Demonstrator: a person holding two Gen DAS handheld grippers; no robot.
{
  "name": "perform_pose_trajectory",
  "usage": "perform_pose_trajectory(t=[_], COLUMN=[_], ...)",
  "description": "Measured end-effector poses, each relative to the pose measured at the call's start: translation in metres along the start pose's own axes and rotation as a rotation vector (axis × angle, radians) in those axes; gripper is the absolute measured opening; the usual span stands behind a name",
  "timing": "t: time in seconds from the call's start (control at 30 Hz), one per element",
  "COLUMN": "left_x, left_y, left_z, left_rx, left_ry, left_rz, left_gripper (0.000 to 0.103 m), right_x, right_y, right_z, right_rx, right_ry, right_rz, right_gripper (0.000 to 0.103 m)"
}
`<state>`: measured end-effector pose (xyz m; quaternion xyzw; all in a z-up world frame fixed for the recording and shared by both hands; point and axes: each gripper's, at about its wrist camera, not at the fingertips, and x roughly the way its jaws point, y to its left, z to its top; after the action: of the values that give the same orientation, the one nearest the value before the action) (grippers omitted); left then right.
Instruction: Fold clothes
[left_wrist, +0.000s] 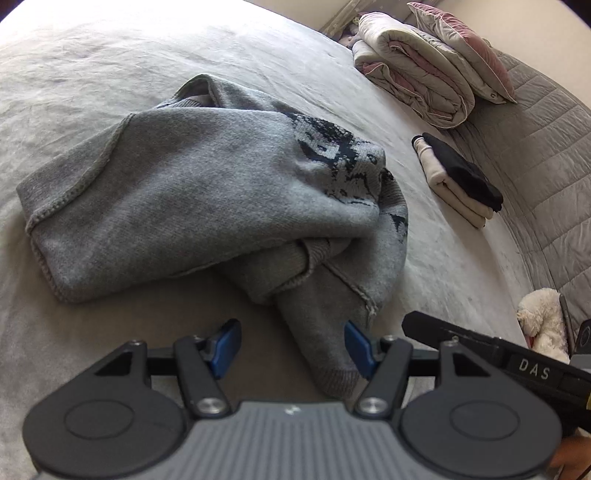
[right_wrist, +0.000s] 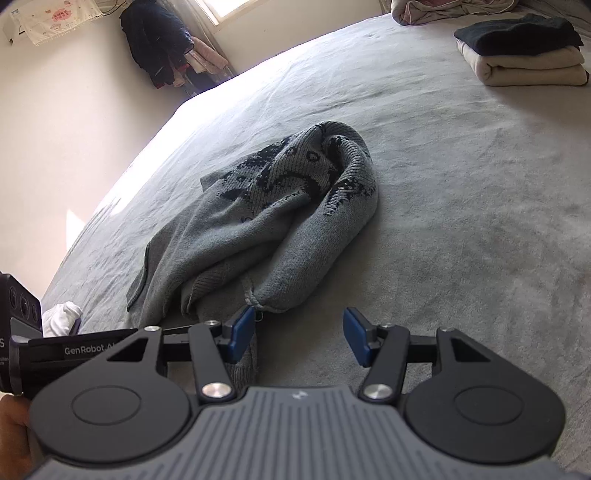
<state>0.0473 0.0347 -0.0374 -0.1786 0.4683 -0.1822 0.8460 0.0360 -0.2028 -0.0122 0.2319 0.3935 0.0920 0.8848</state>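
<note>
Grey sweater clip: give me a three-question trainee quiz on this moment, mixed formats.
1. True or false: the left gripper is shut on the grey sweater.
2. What lies on top of the folded cream garment? A) a black garment B) a white toy C) nothing
3. Fill in: the sweater lies ____ on the bed, not flat.

Key: 1 false, both the left and the right gripper are open and hold nothing; 2 A, the black garment; 3 crumpled.
</note>
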Motion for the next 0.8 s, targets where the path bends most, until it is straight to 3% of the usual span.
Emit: perform_pose_trajectory(t=[0.13,0.3,0.37,0.43,0.5,0.8], left_x=[0.014,0.021,0.023,0.025,0.024,-0.005], left_y=[-0.016,-0.015,-0.016,-0.016,-0.015,-0.017], left_z=[-0.005,-0.001,0.0,0.0,0.001,-0.006], left_rx=[0.012,-0.057,-0.068,-0.069,-0.074,0.028], left_ry=[-0.008,-0.043,-0.053,-0.05,-0.044,-0.087], left_rz=[-0.005,-0.004,0.016,0.04,0.038,0.024], left_gripper=[0.063,0.059,0.049,0.026,0.014,0.007], right_x=[0.002,0.001,-0.001,-0.002,-0.003,-0.006], right_y=[-0.002,-0.005,-0.005,-0.006,-0.006,-0.014], right_z=[0.004,0.008,0.009,0.009,0.009,0.009], right_rx=[0.009,0.005,-0.003,-0.015,-0.022,-0.007], right_ry=[-0.007,-0.017,-0.023,-0.029,-0.034,-0.046], right_rz=[-0.017,-0.037,-0.047,-0.06,-0.071,-0.095], right_gripper=[0.058,0.058,0.058,0.058,0.058,0.058])
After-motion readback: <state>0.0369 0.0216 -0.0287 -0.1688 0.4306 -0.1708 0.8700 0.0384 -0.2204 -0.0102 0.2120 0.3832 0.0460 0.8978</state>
